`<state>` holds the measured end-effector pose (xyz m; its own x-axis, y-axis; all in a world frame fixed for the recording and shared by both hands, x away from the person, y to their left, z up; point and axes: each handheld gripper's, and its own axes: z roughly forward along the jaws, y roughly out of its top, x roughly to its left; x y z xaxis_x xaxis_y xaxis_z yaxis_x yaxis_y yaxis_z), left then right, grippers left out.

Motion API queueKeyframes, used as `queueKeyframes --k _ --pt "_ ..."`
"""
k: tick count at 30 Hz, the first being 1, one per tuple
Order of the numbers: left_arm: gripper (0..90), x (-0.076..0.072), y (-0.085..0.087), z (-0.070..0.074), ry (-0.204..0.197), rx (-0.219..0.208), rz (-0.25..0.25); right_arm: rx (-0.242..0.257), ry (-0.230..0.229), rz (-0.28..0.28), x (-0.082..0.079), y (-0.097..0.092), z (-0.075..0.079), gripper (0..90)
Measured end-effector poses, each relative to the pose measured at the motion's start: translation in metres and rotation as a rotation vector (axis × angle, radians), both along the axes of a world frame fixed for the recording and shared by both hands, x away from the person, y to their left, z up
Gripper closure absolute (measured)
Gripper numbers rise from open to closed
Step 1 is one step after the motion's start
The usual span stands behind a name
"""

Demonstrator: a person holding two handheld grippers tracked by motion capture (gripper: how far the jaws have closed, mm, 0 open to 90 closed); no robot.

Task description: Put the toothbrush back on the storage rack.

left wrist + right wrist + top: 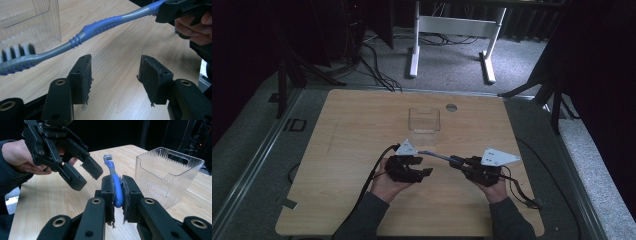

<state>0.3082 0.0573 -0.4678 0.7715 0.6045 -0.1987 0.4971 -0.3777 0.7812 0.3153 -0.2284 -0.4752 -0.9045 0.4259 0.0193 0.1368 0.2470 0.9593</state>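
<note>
Matt wood table [362,200], clear ribbed plastic box [165,172]

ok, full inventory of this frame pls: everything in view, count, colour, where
blue and grey plastic toothbrush: 1, blue grip, grey neck, white and dark bristles; handle clamped in the right gripper, head pointing toward the left gripper, above the table
clear ribbed plastic bin: 1, transparent; upright at table centre, beyond the grippers
light wooden table: 1, tan, small round grey insert at far edge
white desk frame: 1, white; on the grey floor behind
left gripper: 1, black; jaws open, nothing between, toothbrush head just past them
right gripper: 1, black; shut on the toothbrush
hands: 2, dark sleeves, bottom edge
</note>
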Motion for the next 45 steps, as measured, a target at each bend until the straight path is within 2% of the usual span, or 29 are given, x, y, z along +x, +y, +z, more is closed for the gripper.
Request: queueKeyframes --k 11,14,18,25,33,34,37,38,39,40,44,45 --pt "43.6 0.002 -0.002 -0.002 0.016 -0.033 -0.012 0.003 -0.004 0.008 -0.001 0.002 0.001 81.0" --pt "43.6 0.003 -0.002 -0.002 0.022 -0.054 -0.01 0.006 -0.004 0.009 -0.001 0.002 0.001 81.0" --pt "43.7 0.003 -0.002 -0.001 0.013 -0.058 -0.01 0.009 -0.006 0.009 -0.002 0.002 0.001 81.0" --pt "43.7 0.006 -0.001 -0.001 0.022 -0.082 -0.008 0.024 -0.009 0.015 -0.002 0.002 0.002 81.0" --pt "45.0 0.008 0.005 0.006 0.002 -0.138 -0.004 0.013 -0.006 0.035 -0.002 0.004 -0.001 81.1" --pt "45.0 0.008 0.005 0.008 -0.006 -0.158 0.007 0.009 -0.003 0.039 -0.002 0.005 -0.001 81.0" --pt "45.9 0.009 0.007 0.009 -0.017 -0.177 0.017 0.0 0.008 0.055 -0.002 0.008 -0.004 80.8" --pt "46.7 0.009 0.008 0.011 -0.025 -0.207 0.023 -0.005 0.01 0.056 -0.001 0.009 -0.005 80.7" --pt "47.9 0.009 0.008 0.011 -0.025 -0.207 0.023 -0.005 0.01 0.056 -0.001 0.009 -0.005 80.7" --pt "50.1 0.008 0.01 0.013 -0.038 -0.236 0.028 -0.012 0.022 0.06 -0.001 0.01 -0.007 80.5" --pt "61.1 0.007 0.015 0.017 -0.066 -0.289 0.036 -0.038 0.052 0.079 0.001 0.015 -0.013 80.4" --pt "64.4 0.007 0.015 0.017 -0.066 -0.289 0.036 -0.048 0.056 0.082 0.002 0.017 -0.015 80.5"
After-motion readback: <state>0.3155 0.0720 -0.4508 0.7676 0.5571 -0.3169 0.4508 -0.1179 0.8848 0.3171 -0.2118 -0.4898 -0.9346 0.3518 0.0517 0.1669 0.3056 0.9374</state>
